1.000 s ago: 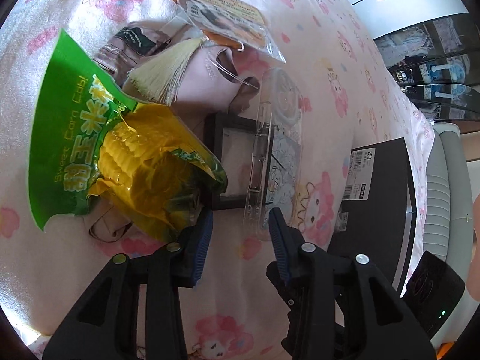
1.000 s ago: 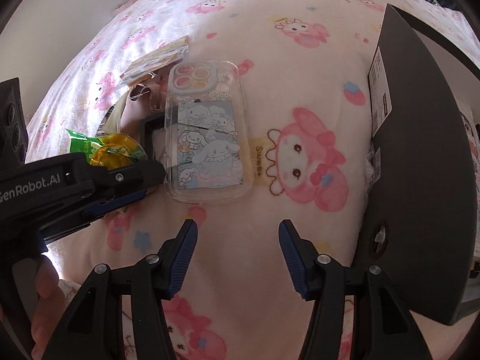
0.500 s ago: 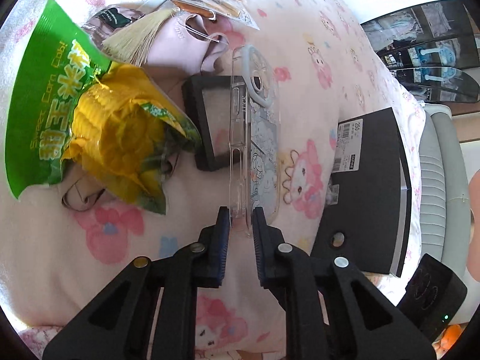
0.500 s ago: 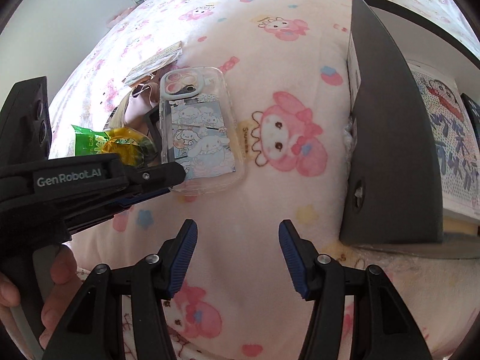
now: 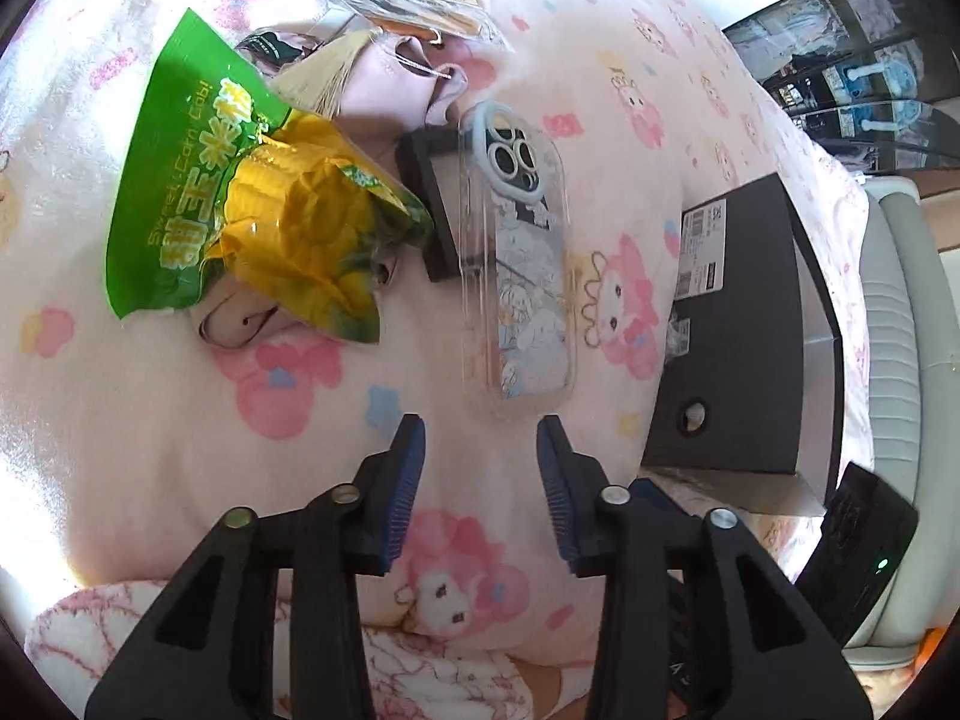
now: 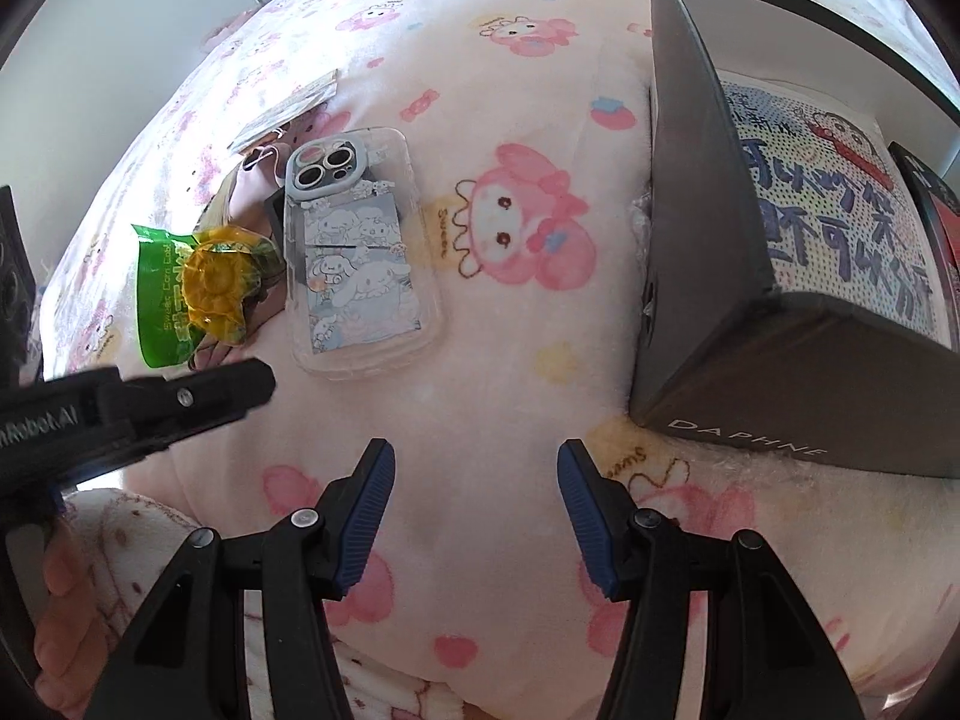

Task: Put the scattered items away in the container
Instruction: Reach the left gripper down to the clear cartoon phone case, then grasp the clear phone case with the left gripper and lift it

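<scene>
Left hand-held gripper point(image 5: 480, 468) opening, empty, near phone case point(image 5: 522, 276)

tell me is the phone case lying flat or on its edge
Flat: the phone case lies back up on the blanket, its whole cartoon print and camera ring showing.

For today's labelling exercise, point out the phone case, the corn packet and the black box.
phone case point(image 6: 360, 264), right wrist view, its cartoon panel.
corn packet point(image 5: 180, 192), left wrist view, green printed side.
black box point(image 6: 696, 228), right wrist view, outer side wall.
</scene>
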The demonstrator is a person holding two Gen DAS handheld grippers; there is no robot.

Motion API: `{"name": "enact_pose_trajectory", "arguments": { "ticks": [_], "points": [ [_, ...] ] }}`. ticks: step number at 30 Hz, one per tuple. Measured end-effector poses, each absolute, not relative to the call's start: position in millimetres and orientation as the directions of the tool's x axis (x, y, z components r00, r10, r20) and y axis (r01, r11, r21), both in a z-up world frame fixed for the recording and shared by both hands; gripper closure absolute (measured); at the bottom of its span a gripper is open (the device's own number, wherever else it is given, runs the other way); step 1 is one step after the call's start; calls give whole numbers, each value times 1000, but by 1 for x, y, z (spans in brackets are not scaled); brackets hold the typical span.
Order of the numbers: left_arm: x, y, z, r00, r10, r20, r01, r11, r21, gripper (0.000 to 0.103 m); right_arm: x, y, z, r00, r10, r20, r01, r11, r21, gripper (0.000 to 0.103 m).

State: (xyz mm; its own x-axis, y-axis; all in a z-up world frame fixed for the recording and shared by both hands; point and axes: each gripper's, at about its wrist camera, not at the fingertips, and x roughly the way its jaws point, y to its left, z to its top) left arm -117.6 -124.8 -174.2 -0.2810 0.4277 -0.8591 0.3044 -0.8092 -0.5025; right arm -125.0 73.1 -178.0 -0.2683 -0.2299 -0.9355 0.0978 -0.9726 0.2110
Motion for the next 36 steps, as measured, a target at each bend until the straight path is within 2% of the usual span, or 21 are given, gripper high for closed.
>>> {"name": "enact_pose_trajectory", "arguments": {
  "ticks": [4,7,8,12,18,23,26,29,36],
  "points": [
    [-140,-134,-187,-290,444,-848,335,-783,-525,62,-130,74,-180,-262,-254,-931,79,-967,241,50],
    [-149,-129,-210,-243,558,-794,343,-716,-608,64,-133,69,-180,-263,-259,-929,92,-966,243,50],
    [-150,-127,-216,-223,571,-790,345,-712,-611,80,-134,67,-181,-263,-257,-930,96,-966,240,50],
    [-143,-122,-205,-233,549,-803,311,-740,-596,86,-132,70,-180,-269,-263,-927,77,-965,252,50],
    [-108,-106,-183,-207,518,-830,253,-792,-556,90,-118,80,-174,-274,-252,-928,57,-968,246,50],
    [-90,-101,-173,-171,520,-837,210,-811,-546,89,-108,88,-167,-285,-260,-923,65,-965,252,50],
    [-94,-110,-172,-183,514,-838,240,-804,-545,78,-108,88,-169,-277,-277,-920,53,-961,273,50],
    [-103,-118,-178,-216,513,-831,265,-788,-556,73,-109,82,-171,-263,-296,-918,74,-955,286,50],
    [-127,-114,-197,-233,455,-859,302,-806,-509,72,-123,74,-181,-256,-310,-916,70,-951,302,50]
  ]
}}
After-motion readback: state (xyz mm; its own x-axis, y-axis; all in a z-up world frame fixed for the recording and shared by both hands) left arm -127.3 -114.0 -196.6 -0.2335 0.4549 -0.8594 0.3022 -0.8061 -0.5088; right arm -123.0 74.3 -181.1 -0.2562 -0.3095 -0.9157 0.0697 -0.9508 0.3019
